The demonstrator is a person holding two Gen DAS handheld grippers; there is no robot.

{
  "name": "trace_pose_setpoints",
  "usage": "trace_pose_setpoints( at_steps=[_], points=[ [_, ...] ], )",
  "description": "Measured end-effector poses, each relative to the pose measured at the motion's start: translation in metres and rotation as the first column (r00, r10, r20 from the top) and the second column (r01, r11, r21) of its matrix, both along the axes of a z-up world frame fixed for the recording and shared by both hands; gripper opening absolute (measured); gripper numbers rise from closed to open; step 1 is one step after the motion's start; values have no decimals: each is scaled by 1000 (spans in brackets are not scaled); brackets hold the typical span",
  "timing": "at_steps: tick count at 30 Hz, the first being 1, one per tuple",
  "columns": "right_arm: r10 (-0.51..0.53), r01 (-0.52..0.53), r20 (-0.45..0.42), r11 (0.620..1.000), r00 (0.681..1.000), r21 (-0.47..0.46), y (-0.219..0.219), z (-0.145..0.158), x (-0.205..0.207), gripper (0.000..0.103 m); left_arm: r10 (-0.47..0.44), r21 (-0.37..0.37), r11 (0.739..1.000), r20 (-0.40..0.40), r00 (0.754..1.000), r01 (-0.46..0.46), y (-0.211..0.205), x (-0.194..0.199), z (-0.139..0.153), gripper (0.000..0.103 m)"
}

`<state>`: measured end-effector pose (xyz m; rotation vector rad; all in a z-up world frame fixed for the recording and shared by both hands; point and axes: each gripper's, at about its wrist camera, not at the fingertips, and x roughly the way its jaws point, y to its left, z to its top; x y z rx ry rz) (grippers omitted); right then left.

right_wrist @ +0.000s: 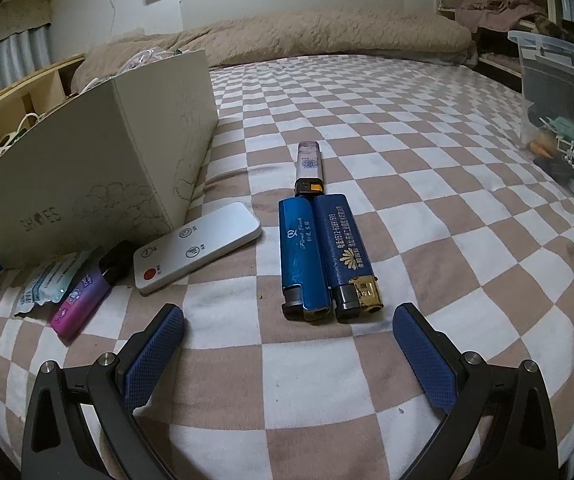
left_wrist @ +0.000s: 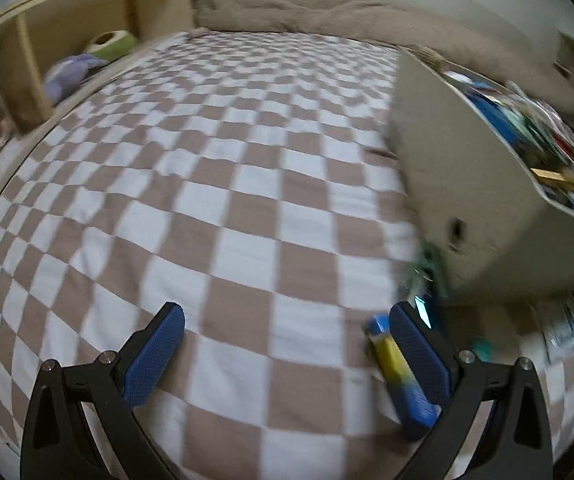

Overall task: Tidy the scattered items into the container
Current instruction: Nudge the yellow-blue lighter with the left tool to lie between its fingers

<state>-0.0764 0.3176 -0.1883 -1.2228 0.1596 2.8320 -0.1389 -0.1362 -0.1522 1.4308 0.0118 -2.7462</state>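
In the right wrist view, two blue lighters (right_wrist: 306, 254) (right_wrist: 349, 254) lie side by side on the checkered bedspread, just ahead of my open right gripper (right_wrist: 288, 326). A clear lighter (right_wrist: 309, 168) lies beyond them. A white remote (right_wrist: 197, 246), a pink-purple lighter (right_wrist: 81, 306) and a small packet (right_wrist: 49, 282) sit by the beige shoe box (right_wrist: 99, 152). In the left wrist view my left gripper (left_wrist: 287, 318) is open over bare bedspread. A yellow-and-blue lighter (left_wrist: 397, 364) lies against its right finger. The beige box (left_wrist: 459, 160), full of items, stands to the right.
A clear plastic bin (right_wrist: 563, 120) with small items stands at the right edge in the right wrist view. A tan quilt (right_wrist: 307, 32) is bunched along the far side of the bed. A wooden shelf (left_wrist: 47, 32) runs along the left in the left wrist view.
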Motion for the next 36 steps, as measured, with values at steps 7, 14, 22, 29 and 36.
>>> trace_pose_setpoints(
  at_steps=[7,14,22,29,36],
  points=[
    [0,0,-8,1000,1000,-2,1,0,1,103,-72,-53,996,19,997,73,33,16,-5,103],
    [0,0,-12,1000,1000,-4,1,0,1,103,-43,-155,987,50,998,50,31,27,-15,103],
    [-1,0,-13,1000,1000,-3,1,0,2,103,41,-186,982,41,998,-33,-7,34,-14,103],
    [-1,1,-13,1000,1000,2,1,1,3,103,149,-152,978,21,989,-144,-43,29,-15,103],
    [-2,2,-14,1000,1000,6,1,1,2,103,109,-96,990,6,994,-108,-38,39,-16,103]
  ],
)
